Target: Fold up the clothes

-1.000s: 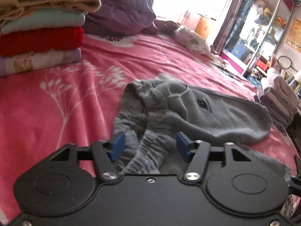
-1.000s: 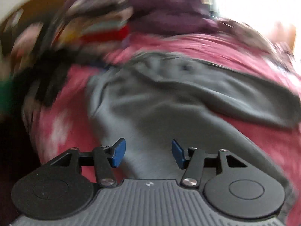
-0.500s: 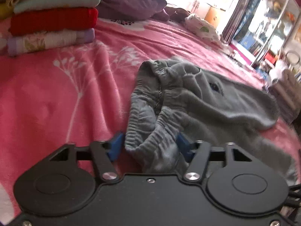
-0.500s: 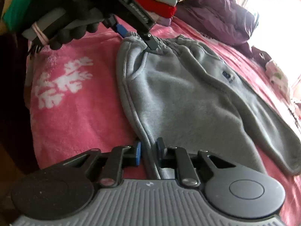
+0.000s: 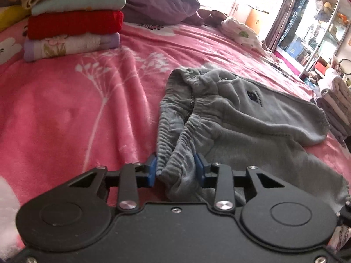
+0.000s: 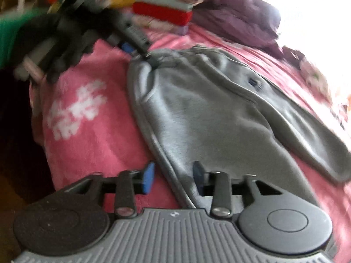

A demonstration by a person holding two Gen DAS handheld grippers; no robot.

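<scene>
Your pair of grey fleece jogging trousers with an elastic waistband lies spread on the pink floral plush blanket covering the bed, its waistband nearest your left gripper and one leg running off toward the right. The jaws of your left gripper are closing with the bunched waistband between them, and the blue pads already touch the gathered cloth on both sides. In the right wrist view your right gripper straddles the dark side seam of the trousers; its jaws are opening, the seam sits between them, and neither pad presses on it. Behind the trousers on the bed you have a stack of folded garments in cream, mint, red and lilac floral, well apart from the waistband, and a heap of crumpled purple bedding next to it. A small white printed cloth lies near the far edge of the bed, and a second pile of folded pale towels stands just beside the trouser leg's cuff at the right. A glass-fronted shelf unit fills the right background; its contents are too small to tell. The right wrist view is blurred, so your gloved left hand and the far stack show only as smears, and the window light washes out the upper right corner.
</scene>
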